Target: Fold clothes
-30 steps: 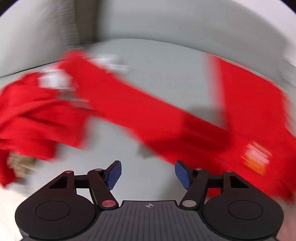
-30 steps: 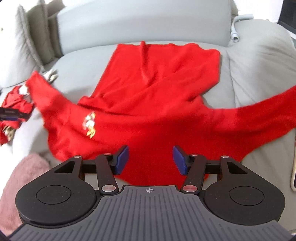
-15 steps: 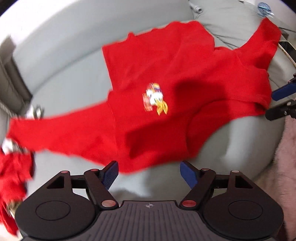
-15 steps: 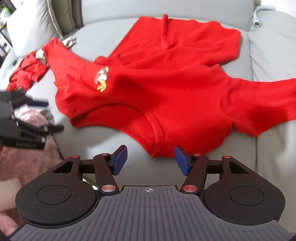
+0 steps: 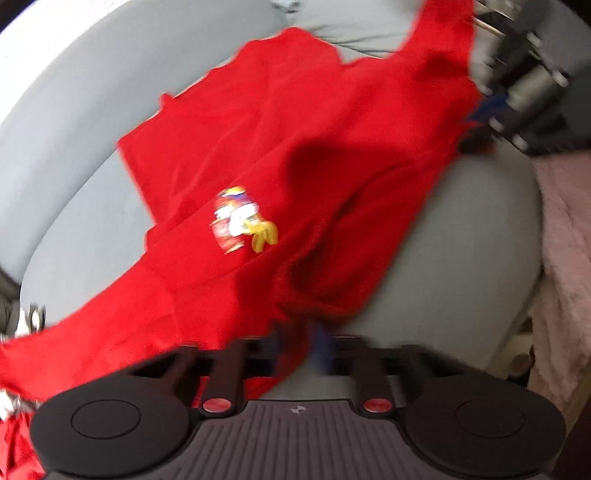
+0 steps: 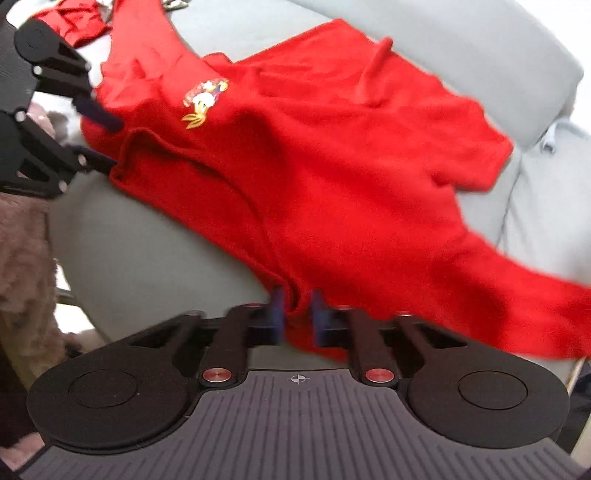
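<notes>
Item, as we catalogue it: one red long-sleeved shirt [image 6: 332, 147], spread rumpled over the seat of a grey sofa [image 6: 147, 240], its body filling the centre of both views and one sleeve trailing to 4 o'clock in the right wrist view. On the chest we note a small cartoon emblem [image 6: 203, 99], a duck-like figure in white, yellow and red with a curved band of lettering too blurred to read; no other label or brand is legible. Right gripper [image 6: 297, 314]: jaws drawn narrow, pinching the shirt's near edge at 6 o'clock. Left gripper [image 5: 295, 343]: likewise closed on red fabric at its own 6 o'clock. A second red garment [image 6: 70, 22] lies at 11 o'clock; pink fleecy fabric [image 5: 565, 240] sits at 3 o'clock in the left view.
</notes>
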The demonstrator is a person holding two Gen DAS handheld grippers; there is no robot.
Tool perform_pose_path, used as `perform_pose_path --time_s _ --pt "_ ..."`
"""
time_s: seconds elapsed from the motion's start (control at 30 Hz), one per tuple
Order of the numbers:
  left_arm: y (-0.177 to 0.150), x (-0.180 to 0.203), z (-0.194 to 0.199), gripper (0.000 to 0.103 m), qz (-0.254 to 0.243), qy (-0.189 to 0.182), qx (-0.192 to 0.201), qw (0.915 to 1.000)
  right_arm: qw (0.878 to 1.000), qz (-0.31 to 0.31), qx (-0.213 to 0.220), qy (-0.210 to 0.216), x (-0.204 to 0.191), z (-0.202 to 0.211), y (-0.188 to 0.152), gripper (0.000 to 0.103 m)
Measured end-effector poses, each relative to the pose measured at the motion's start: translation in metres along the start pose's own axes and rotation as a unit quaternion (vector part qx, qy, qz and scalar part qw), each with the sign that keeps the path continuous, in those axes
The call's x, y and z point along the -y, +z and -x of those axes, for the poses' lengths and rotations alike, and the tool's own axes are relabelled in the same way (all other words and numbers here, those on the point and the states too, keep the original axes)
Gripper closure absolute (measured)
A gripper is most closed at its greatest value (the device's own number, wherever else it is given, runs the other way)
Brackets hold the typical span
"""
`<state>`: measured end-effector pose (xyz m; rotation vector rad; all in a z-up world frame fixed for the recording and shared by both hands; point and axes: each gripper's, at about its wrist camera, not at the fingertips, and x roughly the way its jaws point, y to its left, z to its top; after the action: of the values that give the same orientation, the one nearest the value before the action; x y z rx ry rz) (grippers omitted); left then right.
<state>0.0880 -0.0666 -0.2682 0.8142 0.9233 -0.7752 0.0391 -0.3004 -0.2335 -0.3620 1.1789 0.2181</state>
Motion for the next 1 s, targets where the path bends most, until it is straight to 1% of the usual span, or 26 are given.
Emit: perform_pose_path --time_s 0.03,0.1,0.13,0.17,0.2,0.23,0.27,0.3,0.33,0.37,0.4,0.43,0.47,0.5,0.53,0.57,0.63,0.67,0.73,0.77,0.83,0.9,0.97,1.0 --pt "0.000 0.001 0.002 0.101 -0.002 0.000 -0.001 1.0000 1.000 0.004 -0.009 0.005 -0.001 0.002 0.001 0.098" --pt "-0.002 -0.002 0.010 0.102 0.008 -0.017 -0.008 0.9998 0.999 0.015 -0.024 0.022 -0.006 0.011 -0.001 0.098" --pt "-0.003 -0.003 0.015 0.102 0.012 -0.029 -0.013 0.9994 0.999 0.019 -0.031 0.029 -0.008 0.015 -0.003 0.098" --pt "-0.007 -0.001 0.021 0.102 0.013 -0.050 -0.023 0.9984 0.998 0.021 -0.040 0.037 -0.009 0.019 -0.007 0.098" --pt "-0.011 0.001 0.021 0.101 0.012 -0.066 -0.036 0.9971 0.997 0.020 -0.054 0.054 -0.012 0.023 -0.015 0.098" --pt "-0.014 0.004 0.020 0.101 0.014 -0.068 -0.045 0.9966 0.995 0.018 -0.066 0.067 -0.014 0.026 -0.021 0.098" --pt "-0.014 0.004 0.018 0.096 0.027 -0.060 -0.048 0.9967 0.995 0.013 -0.072 0.071 -0.014 0.026 -0.025 0.098" --pt "-0.015 0.003 0.016 0.088 0.040 -0.052 -0.052 0.9965 0.994 0.000 -0.079 0.074 -0.014 0.024 -0.031 0.096" --pt "-0.015 0.002 0.015 0.088 0.053 -0.047 -0.054 0.9960 0.994 -0.017 -0.076 0.074 -0.012 0.024 -0.034 0.089" --pt "-0.013 -0.004 0.019 0.079 0.073 -0.052 -0.052 0.9946 0.994 -0.034 -0.071 0.075 -0.009 0.027 -0.034 0.074" --pt "-0.010 -0.013 0.027 0.063 0.100 -0.061 -0.044 0.9922 0.994 -0.050 -0.064 0.077 -0.006 0.031 -0.035 0.069" --pt "-0.007 -0.024 0.038 0.056 0.120 -0.073 -0.026 0.9897 0.993 -0.060 -0.056 0.081 -0.002 0.039 -0.033 0.063" --pt "-0.003 -0.034 0.048 0.045 0.140 -0.085 -0.009 0.9864 0.993 -0.061 -0.047 0.084 0.001 0.048 -0.031 0.056" --pt "0.000 -0.044 0.057 0.035 0.157 -0.095 0.006 0.9830 0.994 -0.062 -0.032 0.087 0.007 0.064 -0.027 0.053" --pt "0.004 -0.054 0.063 0.033 0.170 -0.098 0.018 0.9804 0.994 -0.065 -0.022 0.086 0.012 0.072 -0.023 0.048" --pt "0.011 -0.070 0.069 0.033 0.192 -0.093 0.036 0.9763 0.994 -0.070 -0.008 0.081 0.020 0.081 -0.018 0.047" --pt "0.026 -0.091 0.072 0.034 0.220 -0.061 0.055 0.9720 0.993 -0.096 0.036 0.057 0.053 0.096 0.004 0.047" --pt "0.038 -0.108 0.065 0.034 0.235 -0.035 0.064 0.9692 0.992 -0.109 0.051 0.047 0.068 0.097 0.013 0.047" --pt "0.059 -0.141 0.045 0.033 0.263 0.000 0.075 0.9619 0.985 -0.148 0.088 0.010 0.111 0.091 0.037 0.047" --pt "0.067 -0.154 0.033 0.031 0.276 0.008 0.076 0.9581 0.983 -0.157 0.095 0.000 0.124 0.086 0.044 0.047" --pt "0.087 -0.188 -0.004 0.029 0.307 0.024 0.078 0.9484 0.975 -0.188 0.113 -0.029 0.167 0.063 0.066 0.047" --pt "0.105 -0.218 -0.037 0.029 0.333 0.039 0.078 0.9388 0.968 -0.217 0.120 -0.045 0.201 0.037 0.082 0.047" --pt "0.121 -0.233 -0.061 0.028 0.339 0.050 0.071 0.9369 0.962 -0.238 0.123 -0.054 0.224 0.018 0.093 0.047" --pt "0.132 -0.244 -0.077 0.028 0.337 0.058 0.065 0.9375 0.958 -0.255 0.121 -0.058 0.241 0.001 0.100 0.047"
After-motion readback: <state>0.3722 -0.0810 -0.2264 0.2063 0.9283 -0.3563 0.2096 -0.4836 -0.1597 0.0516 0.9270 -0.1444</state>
